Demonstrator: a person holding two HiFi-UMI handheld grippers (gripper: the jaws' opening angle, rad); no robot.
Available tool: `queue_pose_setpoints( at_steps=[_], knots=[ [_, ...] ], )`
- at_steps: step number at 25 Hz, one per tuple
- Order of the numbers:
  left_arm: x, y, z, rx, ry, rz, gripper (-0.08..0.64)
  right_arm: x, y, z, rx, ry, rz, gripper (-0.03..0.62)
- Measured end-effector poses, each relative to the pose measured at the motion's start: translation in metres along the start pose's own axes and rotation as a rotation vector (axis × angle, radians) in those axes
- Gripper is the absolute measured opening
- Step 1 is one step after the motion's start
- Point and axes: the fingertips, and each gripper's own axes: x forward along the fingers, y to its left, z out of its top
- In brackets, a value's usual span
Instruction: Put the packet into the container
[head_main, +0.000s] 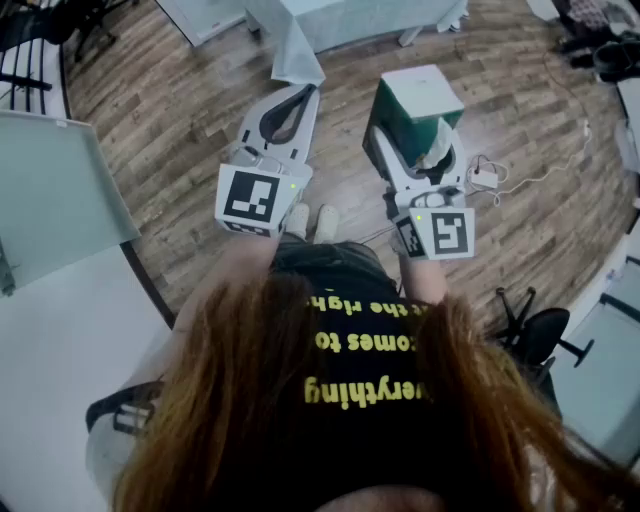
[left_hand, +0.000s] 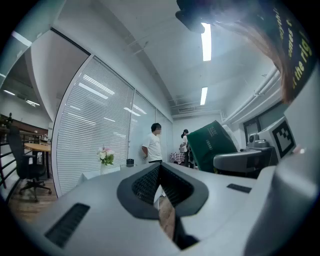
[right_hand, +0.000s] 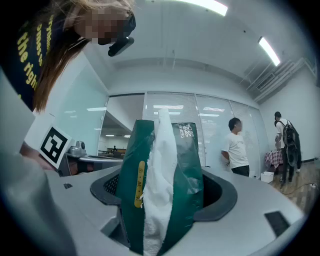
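Head view: the right gripper (head_main: 418, 150) holds the green plastic tissue packet (head_main: 415, 105) above the wooden floor (head_main: 170, 110) — no container shows. Left gripper view: the left gripper's (left_hand: 160, 169) fingers (left_hand: 145, 184) meet, empty. Right gripper view: fingers (right_hand: 220, 195) stand wide, clamping the packet (right_hand: 185, 170). Likely the carrying step — next, locate the container.

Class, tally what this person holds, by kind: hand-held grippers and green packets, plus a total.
Hand-held grippers: 2, the left hand-held gripper and the right hand-held gripper
Green packets: 1, the green packet
Total: 3
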Motion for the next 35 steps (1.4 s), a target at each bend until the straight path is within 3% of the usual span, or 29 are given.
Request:
queue_pose_setpoints(
  at_steps=[18,35],
  knots=[
    [0.008,-0.008,0.002,0.012,-0.019,0.019,0.002,-0.005,-0.012,0.010,0.011,-0.028,0.021,0.380],
    [0.044,-0.029,0.009,0.017,-0.039,0.062,0.002,-0.003,-0.062,0.014,0.043,-0.056,0.061,0.380]
  ],
)
